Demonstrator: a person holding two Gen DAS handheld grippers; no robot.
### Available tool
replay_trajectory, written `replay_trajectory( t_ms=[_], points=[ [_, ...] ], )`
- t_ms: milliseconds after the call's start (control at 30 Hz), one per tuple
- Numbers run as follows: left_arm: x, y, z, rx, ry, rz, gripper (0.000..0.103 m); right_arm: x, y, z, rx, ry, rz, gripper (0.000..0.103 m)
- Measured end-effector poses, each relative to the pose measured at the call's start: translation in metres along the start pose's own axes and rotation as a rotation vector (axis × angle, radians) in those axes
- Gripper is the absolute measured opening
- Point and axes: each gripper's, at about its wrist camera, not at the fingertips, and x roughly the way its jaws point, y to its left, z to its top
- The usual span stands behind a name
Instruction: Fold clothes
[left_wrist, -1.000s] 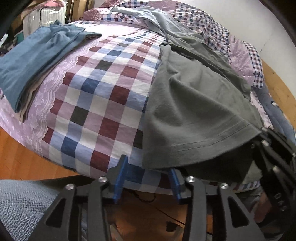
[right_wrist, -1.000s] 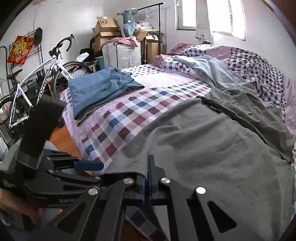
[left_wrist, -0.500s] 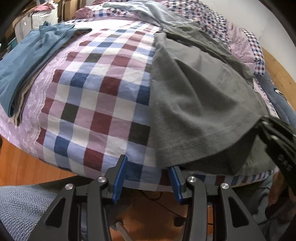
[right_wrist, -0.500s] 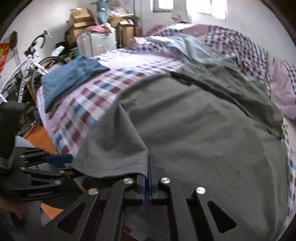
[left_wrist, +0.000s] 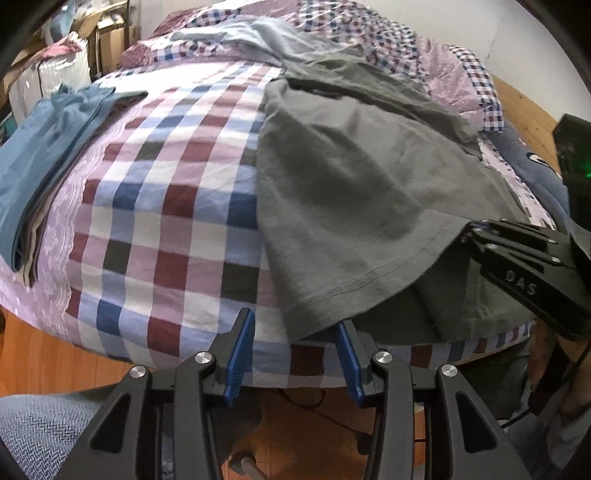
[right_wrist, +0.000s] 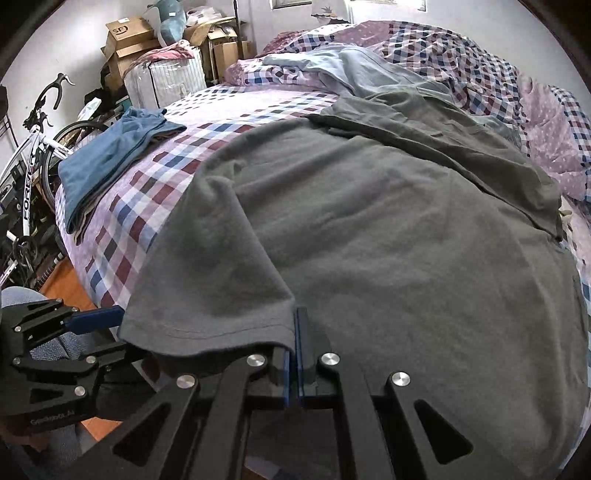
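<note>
Lying spread over the near half of a bed (left_wrist: 166, 206) with a checked cover, a grey T-shirt (right_wrist: 388, 229) has its hem at the bed's near edge. The right tongs (right_wrist: 294, 332) are pressed together on that hem, while the left tongs (left_wrist: 295, 332) stand wide apart just below the shirt's other hem corner, gripping nothing. A folded blue garment (left_wrist: 40, 155) rests on the bed's far left side.

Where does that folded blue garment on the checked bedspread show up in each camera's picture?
Left wrist view: folded blue garment at the far left edge.
Right wrist view: it lies left of centre, beside the bicycle.
Shared landmark: the spread grey T-shirt.
</note>
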Motion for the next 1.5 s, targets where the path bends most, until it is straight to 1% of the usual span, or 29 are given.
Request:
replay_trajectory(
  t_ms=[167, 200, 233, 300, 333, 367, 433, 533, 600, 667, 733, 767, 833, 867, 900, 933, 1033, 1100, 1200, 1300, 1400, 1433, 1500],
  points=[
    [0.003, -0.008, 0.002, 0.034, -0.013, 0.011, 0.047, 0.0, 0.0, -0.001, -0.001, -0.001, -0.001, 0.0],
    [0.004, -0.008, 0.003, 0.038, -0.017, 0.015, 0.046, 0.0, 0.0, -0.001, 0.0, -0.001, -0.001, 0.0],
    [0.004, -0.009, 0.003, 0.043, -0.021, 0.02, 0.043, -0.001, 0.0, -0.001, 0.0, -0.003, 0.0, 0.0],
    [0.005, -0.005, 0.004, 0.027, -0.017, 0.027, 0.001, -0.001, 0.0, -0.001, 0.0, -0.005, 0.0, 0.0],
    [0.006, -0.002, 0.004, 0.012, -0.012, 0.028, 0.001, -0.002, 0.001, -0.001, -0.002, -0.008, 0.001, 0.0],
    [0.001, 0.002, 0.004, -0.008, -0.032, 0.019, 0.001, -0.002, 0.001, -0.001, -0.003, -0.012, 0.002, 0.0],
    [-0.009, 0.011, 0.005, -0.049, -0.078, -0.002, 0.0, -0.006, 0.004, -0.002, -0.014, -0.024, 0.01, 0.0],
    [-0.034, 0.021, 0.006, -0.088, -0.179, -0.012, 0.0, -0.015, 0.011, -0.003, -0.035, -0.058, 0.024, 0.001],
    [-0.052, 0.025, 0.005, -0.094, -0.248, -0.016, 0.0, -0.023, 0.021, -0.007, -0.062, -0.093, 0.005, 0.002],
    [-0.059, 0.024, 0.005, -0.085, -0.268, -0.02, 0.0, -0.027, 0.033, -0.013, -0.113, -0.121, -0.053, 0.006],
    [-0.066, 0.024, 0.005, -0.075, -0.283, -0.025, 0.0, -0.027, 0.043, -0.018, -0.157, -0.14, -0.105, 0.013],
    [-0.069, 0.023, 0.005, -0.071, -0.291, -0.027, 0.0, -0.027, 0.048, -0.021, -0.178, -0.149, -0.132, 0.015],
    [-0.073, 0.024, 0.005, -0.071, -0.293, -0.037, 0.0, -0.027, 0.048, -0.025, -0.186, -0.164, -0.194, 0.031],
    [-0.072, 0.027, 0.005, -0.086, -0.286, -0.048, 0.0, -0.026, 0.047, -0.027, -0.19, -0.171, -0.224, 0.035],
    [-0.072, 0.03, 0.005, -0.101, -0.278, -0.06, 0.0, -0.028, 0.044, -0.028, -0.182, -0.177, -0.243, 0.045],
    [-0.071, 0.032, 0.005, -0.118, -0.275, -0.075, 0.0, -0.029, 0.04, -0.03, -0.173, -0.181, -0.265, 0.051],
    [-0.071, 0.037, 0.005, -0.17, -0.269, -0.121, 0.0, -0.036, 0.03, -0.037, -0.173, -0.198, -0.314, 0.06],
    [-0.072, 0.035, 0.005, -0.181, -0.272, -0.14, 0.0, -0.042, 0.028, -0.044, -0.187, -0.205, -0.321, 0.06],
    [-0.076, 0.032, 0.007, -0.193, -0.281, -0.168, 0.0, -0.053, 0.029, -0.053, -0.163, -0.233, -0.272, 0.06],
    [-0.08, 0.029, 0.01, -0.198, -0.294, -0.194, 0.0, -0.057, 0.034, -0.056, -0.116, -0.257, -0.174, 0.06],
    [-0.085, 0.028, 0.012, -0.203, -0.303, -0.207, 0.0, -0.053, 0.035, -0.056, -0.012, -0.259, -0.084, 0.06],
    [-0.086, 0.028, 0.012, -0.205, -0.306, -0.211, 0.0, -0.05, 0.035, -0.056, 0.029, -0.255, -0.071, 0.06],
    [-0.086, 0.029, 0.013, -0.218, -0.306, -0.217, 0.0, -0.047, 0.037, -0.055, 0.062, -0.256, -0.052, 0.06]
  ],
)
